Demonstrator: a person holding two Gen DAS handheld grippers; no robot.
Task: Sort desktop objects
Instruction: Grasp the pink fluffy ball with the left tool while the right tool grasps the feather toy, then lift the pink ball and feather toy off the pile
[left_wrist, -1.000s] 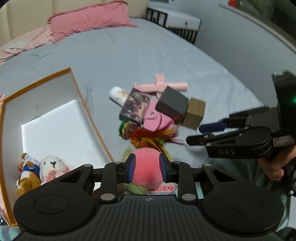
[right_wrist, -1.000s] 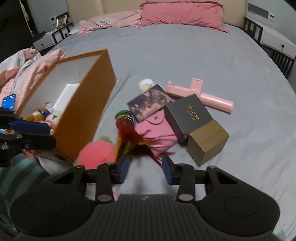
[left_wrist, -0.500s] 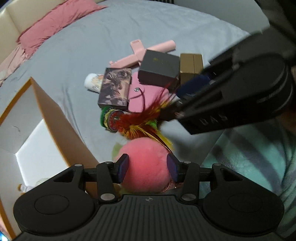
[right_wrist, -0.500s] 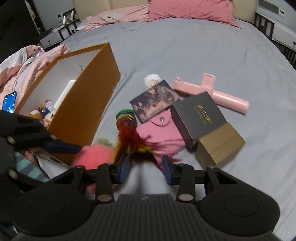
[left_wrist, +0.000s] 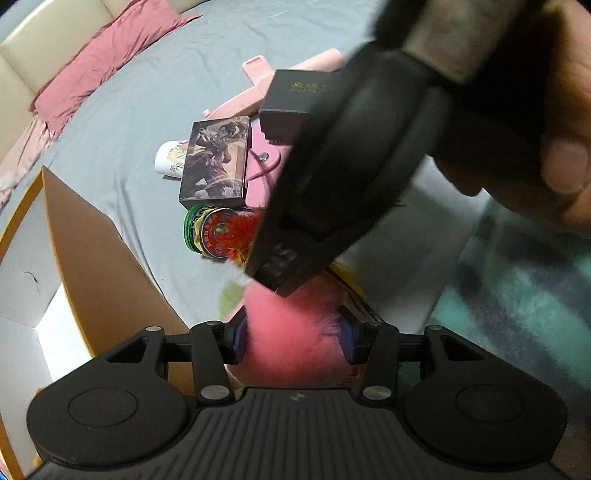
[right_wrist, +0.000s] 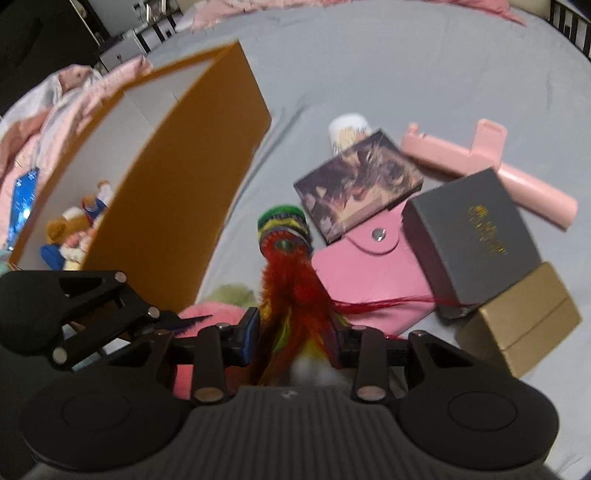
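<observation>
A fluffy pink plush ball lies on the grey bed beside the orange box. My left gripper points down over it, jaws opening, with the ball between the pads and its fur brushing them. A feather shuttlecock with red and yellow feathers lies next to the ball. My right gripper straddles the feathers, and its jaws are closing on them. In the left wrist view the right gripper crosses the frame just above the ball. The left gripper's fingers show at the lower left of the right wrist view.
The orange box holds small plush toys. Beyond the shuttlecock lie a picture box, a pink pouch, a grey box, a gold box, a pink T-shaped piece and a white cup.
Both grippers have come down. The left jaws have widened around the pink ball. The right gripper has moved in over the feathers and now fills much of the left wrist view.
</observation>
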